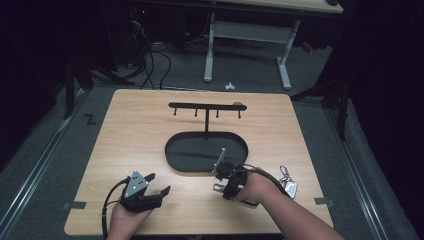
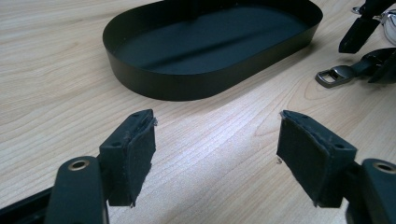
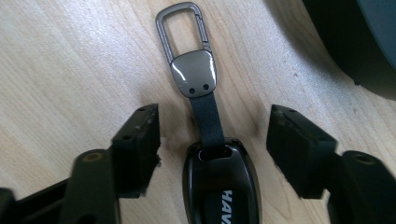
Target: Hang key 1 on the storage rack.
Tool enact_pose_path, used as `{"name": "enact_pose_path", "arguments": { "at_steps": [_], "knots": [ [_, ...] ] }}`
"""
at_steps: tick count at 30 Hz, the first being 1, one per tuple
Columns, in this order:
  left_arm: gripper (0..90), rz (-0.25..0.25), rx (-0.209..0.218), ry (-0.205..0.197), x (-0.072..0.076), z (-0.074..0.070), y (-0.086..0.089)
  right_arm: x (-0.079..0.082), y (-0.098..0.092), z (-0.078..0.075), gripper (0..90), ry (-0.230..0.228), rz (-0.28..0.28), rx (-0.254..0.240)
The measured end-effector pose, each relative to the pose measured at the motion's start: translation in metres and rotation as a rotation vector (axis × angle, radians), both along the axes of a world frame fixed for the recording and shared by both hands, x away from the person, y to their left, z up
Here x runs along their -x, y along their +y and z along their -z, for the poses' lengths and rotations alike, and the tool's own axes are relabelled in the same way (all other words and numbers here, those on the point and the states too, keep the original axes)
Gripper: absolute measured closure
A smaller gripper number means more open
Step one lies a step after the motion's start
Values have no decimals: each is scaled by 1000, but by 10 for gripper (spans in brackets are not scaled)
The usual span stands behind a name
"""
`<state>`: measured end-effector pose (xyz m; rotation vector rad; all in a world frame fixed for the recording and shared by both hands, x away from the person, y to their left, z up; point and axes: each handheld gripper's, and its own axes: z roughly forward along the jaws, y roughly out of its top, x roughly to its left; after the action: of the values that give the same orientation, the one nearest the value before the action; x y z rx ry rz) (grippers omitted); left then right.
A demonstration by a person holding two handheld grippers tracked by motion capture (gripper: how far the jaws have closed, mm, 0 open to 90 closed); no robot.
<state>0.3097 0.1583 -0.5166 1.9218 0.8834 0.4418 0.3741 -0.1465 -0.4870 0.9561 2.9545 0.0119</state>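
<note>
A black key fob (image 3: 219, 191) lies flat on the wooden table, with a short black strap and a grey metal carabiner (image 3: 187, 51) at its end. My right gripper (image 3: 212, 140) is open, one jaw on each side of the fob's strap end, touching nothing. In the high view the right gripper (image 1: 226, 184) sits just in front of the black oval tray (image 1: 200, 150), with the carabiner (image 1: 218, 188) beside it. My left gripper (image 1: 158, 183) rests open and empty near the table's front left. The left gripper view shows its jaws (image 2: 215, 140) wide apart over bare wood, with the carabiner (image 2: 334, 77) at the right.
A black T-shaped hook rack (image 1: 207, 106) rises from the tray, which also shows as a low wall (image 2: 187, 84) and a dark corner (image 3: 355, 46). A second bunch of keys (image 1: 289, 184) lies right of the person's right hand. Table edges lie close behind both hands.
</note>
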Motion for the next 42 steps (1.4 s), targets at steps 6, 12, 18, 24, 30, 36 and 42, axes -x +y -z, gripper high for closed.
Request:
{"name": "enact_pose_path", "arguments": {
  "at_steps": [6, 12, 18, 24, 30, 36, 42],
  "knots": [
    [285, -1, 0, 2, 0, 0, 0, -6, -2, 4, 506, 15, 5, -5],
    [287, 1, -2, 6, 0, 1, 0, -10, -6, 3, 611, 16, -1, -15],
    [288, 1, -2, 5, 0, 1, 0, -8, -6, 2, 757, 13, -19, -15],
    [290, 5, -3, 5, 0, 1, -1, -6, -4, 2, 794, 16, -13, -10],
    [292, 9, 3, 5, 0, 1, -1, -4, -3, 2, 796, 21, -1, -3],
    [292, 14, 6, 2, 0, 1, -1, -4, -3, 2, 800, 24, 21, 0],
    [293, 15, 5, 0, 1, 1, -1, -1, -2, -9, 802, 27, 29, -9]
  ]
}}
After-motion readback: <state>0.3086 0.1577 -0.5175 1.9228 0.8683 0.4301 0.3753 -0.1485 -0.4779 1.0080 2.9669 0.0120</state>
